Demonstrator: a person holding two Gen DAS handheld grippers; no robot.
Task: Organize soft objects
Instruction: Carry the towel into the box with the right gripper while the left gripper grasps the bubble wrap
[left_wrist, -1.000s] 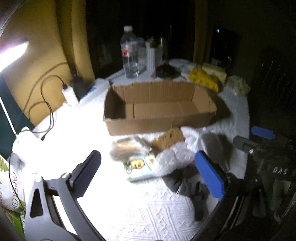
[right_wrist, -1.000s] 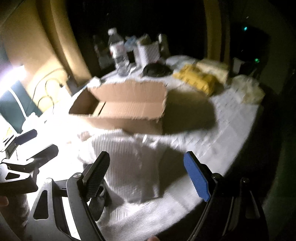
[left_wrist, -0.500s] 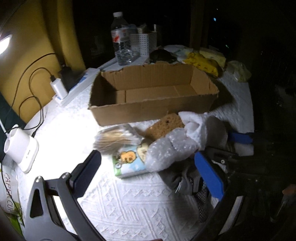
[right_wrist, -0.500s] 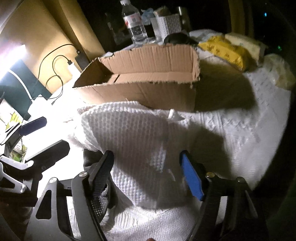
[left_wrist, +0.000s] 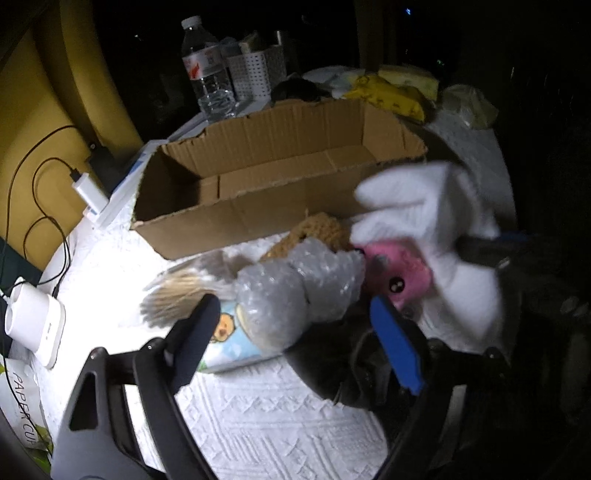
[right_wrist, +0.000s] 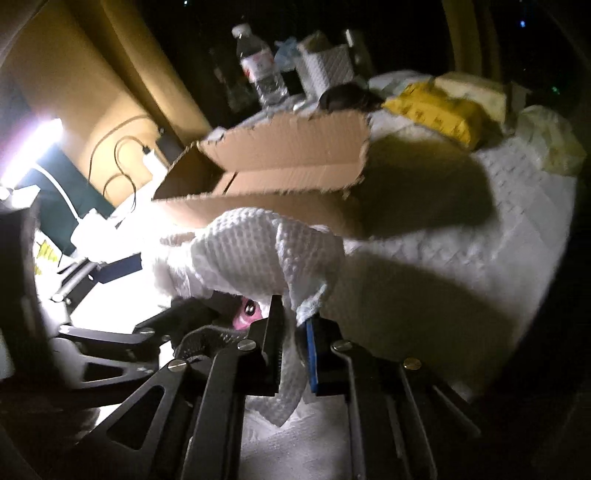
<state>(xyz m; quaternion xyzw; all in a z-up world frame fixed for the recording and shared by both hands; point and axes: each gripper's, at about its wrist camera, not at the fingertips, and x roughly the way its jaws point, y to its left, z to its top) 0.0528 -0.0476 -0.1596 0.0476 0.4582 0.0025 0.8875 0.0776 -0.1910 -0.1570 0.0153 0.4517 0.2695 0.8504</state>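
Observation:
My right gripper (right_wrist: 293, 332) is shut on a white waffle-weave cloth (right_wrist: 258, 254) and holds it lifted above the table; the cloth also shows in the left wrist view (left_wrist: 436, 221). Under it a pink plush toy (left_wrist: 395, 273) is uncovered. My left gripper (left_wrist: 295, 332) is open and empty, just above a bubble-wrap bundle (left_wrist: 295, 288), a cartoon tissue pack (left_wrist: 225, 339), a brown sponge (left_wrist: 317, 232) and a dark soft item (left_wrist: 332, 362). An open empty cardboard box (left_wrist: 273, 177) stands behind the pile.
A water bottle (left_wrist: 207, 70), a white perforated basket (left_wrist: 258, 70) and yellow packs (left_wrist: 388, 96) stand behind the box. A charger with cables (left_wrist: 86, 192) and a white device (left_wrist: 35, 325) lie at the left. A white textured tablecloth (left_wrist: 266, 417) covers the table.
My right gripper has shut on the white cloth and lifted it, uncovering the pink plush toy. My left gripper has moved closer to the pile and stays open.

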